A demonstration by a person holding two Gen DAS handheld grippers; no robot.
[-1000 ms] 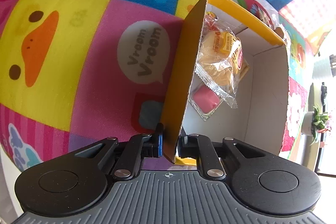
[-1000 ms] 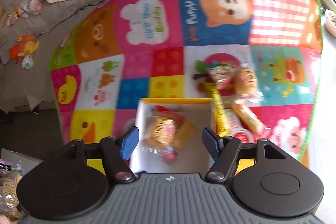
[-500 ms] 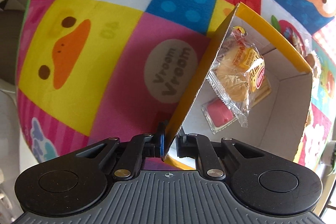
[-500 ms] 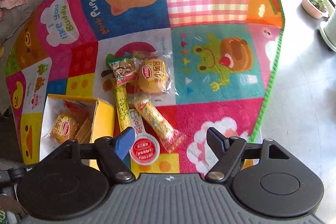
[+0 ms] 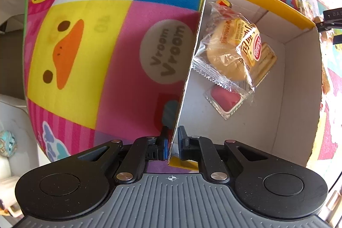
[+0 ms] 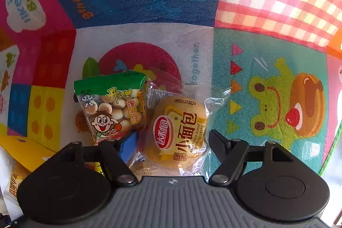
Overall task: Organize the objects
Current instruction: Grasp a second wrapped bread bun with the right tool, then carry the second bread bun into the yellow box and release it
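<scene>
two grippers: left gripper [image 5: 172, 143] clamped on the box [image 5: 299, 87] wall, box holding a bread pack [image 5: 230, 52]; right gripper [image 6: 171, 140], jaws just closing, still apart, straddling a bread bun [image 6: 177, 131] beside a biscuit bag [image 6: 113, 108] on the mat [image 6: 267, 89].

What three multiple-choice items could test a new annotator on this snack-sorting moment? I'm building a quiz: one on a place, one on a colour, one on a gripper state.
1. Where does the pink sachet lie?
A. on the mat beside the box
B. on the box floor, partly under the bread packet
C. between the right gripper's fingers

2. What colour is the top band of the biscuit-ball bag?
A. green
B. blue
C. black

3. How does the left gripper stand?
A. wide open above the mat
B. shut on a bread packet
C. shut on the box wall

Answers: 1 B, the bread packet overlaps it inside the box. 2 A, the band is green. 3 C, both pads pinch the cardboard wall edge.
</scene>
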